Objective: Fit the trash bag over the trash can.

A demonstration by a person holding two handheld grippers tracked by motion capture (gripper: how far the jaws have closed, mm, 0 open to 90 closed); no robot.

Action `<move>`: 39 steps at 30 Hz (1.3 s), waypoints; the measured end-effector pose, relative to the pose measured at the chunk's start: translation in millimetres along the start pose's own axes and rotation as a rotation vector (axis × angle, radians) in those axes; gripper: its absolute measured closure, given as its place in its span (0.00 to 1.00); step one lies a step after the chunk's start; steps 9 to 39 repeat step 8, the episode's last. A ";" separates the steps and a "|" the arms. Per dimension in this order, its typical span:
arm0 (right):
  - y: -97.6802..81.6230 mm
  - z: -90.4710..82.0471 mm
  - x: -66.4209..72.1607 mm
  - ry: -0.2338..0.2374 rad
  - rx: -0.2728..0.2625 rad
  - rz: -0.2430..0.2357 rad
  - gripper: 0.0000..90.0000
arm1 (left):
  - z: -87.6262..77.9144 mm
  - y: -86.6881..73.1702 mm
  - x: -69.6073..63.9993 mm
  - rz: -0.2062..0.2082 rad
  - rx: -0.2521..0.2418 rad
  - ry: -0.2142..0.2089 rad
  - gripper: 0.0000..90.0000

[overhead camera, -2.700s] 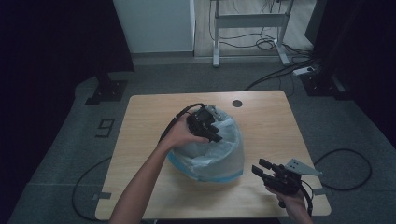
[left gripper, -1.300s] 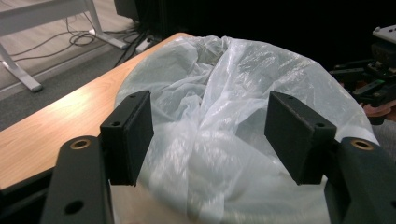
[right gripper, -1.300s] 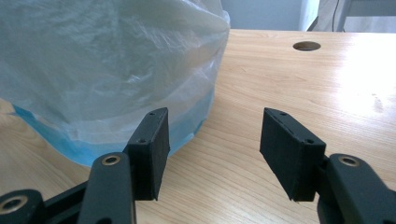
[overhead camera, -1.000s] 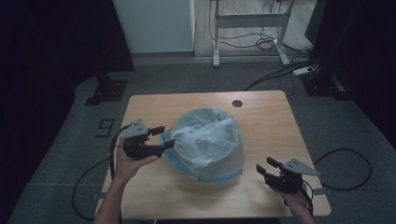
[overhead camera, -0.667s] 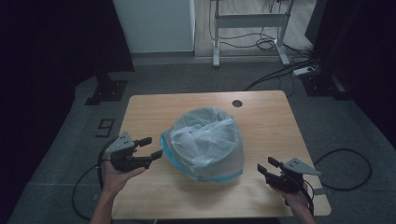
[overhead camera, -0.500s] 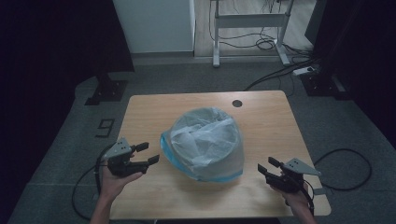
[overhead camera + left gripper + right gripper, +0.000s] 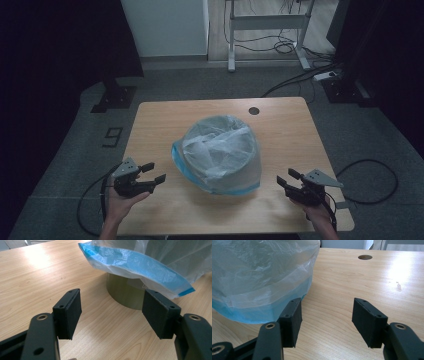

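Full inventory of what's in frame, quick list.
bin: 1, olive-grey, table centre
bag: 1, clear with blue hem, draped over the bin
table: 1, light wood, cable hole near far edge
desk frame: 1, white, on floor beyond the table
floor cables: several, black, far right
left gripper: 1, black, open, left of bin
right gripper: 1, black, open, right of bin

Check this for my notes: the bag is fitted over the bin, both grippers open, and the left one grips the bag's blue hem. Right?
Not quite. The left gripper holds nothing: in the left gripper view its open jaws stand short of the bag and bin. The right gripper is open too.
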State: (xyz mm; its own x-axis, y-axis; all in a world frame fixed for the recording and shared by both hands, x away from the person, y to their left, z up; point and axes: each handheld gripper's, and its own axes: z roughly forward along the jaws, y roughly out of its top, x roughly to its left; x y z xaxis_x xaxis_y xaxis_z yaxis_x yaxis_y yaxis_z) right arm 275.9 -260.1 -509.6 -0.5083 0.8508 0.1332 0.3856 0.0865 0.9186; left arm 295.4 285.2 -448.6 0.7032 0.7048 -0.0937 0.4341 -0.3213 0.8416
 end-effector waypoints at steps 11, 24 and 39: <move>0.2 -0.1 -1.8 -0.003 -0.001 0.005 0.44 | 3.1 1.1 2.4 -0.005 0.010 -0.006 0.35; 0.2 -0.1 -1.8 -0.003 -0.001 0.005 0.44 | 3.1 1.1 2.4 -0.005 0.010 -0.006 0.35; 0.2 -0.1 -1.8 -0.003 -0.001 0.005 0.44 | 3.1 1.1 2.4 -0.005 0.010 -0.006 0.35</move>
